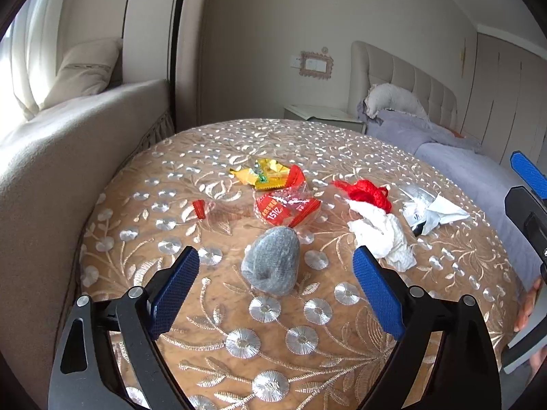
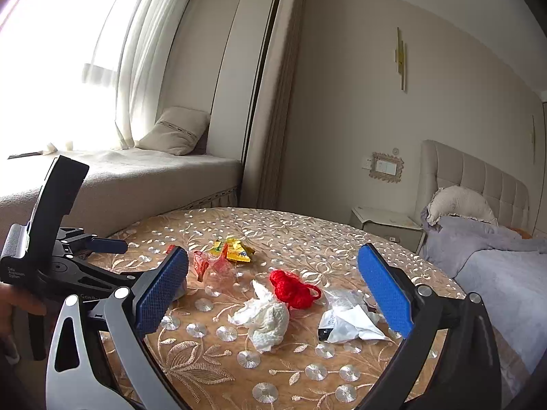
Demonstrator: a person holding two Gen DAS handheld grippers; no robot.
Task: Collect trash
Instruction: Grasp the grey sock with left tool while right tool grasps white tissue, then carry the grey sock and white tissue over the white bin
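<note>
Trash lies on a round table (image 1: 273, 341) under a brown embroidered cloth. My left gripper (image 1: 277, 256) is open, and a grey mesh wad (image 1: 271, 263) sits between its blue fingers, untouched by the pads. Beyond the wad are a red-and-clear wrapper (image 1: 287, 205), a yellow wrapper (image 1: 259, 172) and a small red scrap (image 1: 200, 208). My right gripper (image 2: 273, 253) is open and empty above a white tissue (image 2: 266, 317), a red string bundle (image 2: 292, 287) and a crumpled white packet (image 2: 345, 324).
A cushioned window seat (image 2: 136, 171) runs behind the table on the left. A bed with a lavender cover (image 2: 495, 273) and a nightstand (image 2: 386, 225) stand to the right. A hand (image 1: 528, 307) holds the right gripper at the table's right edge.
</note>
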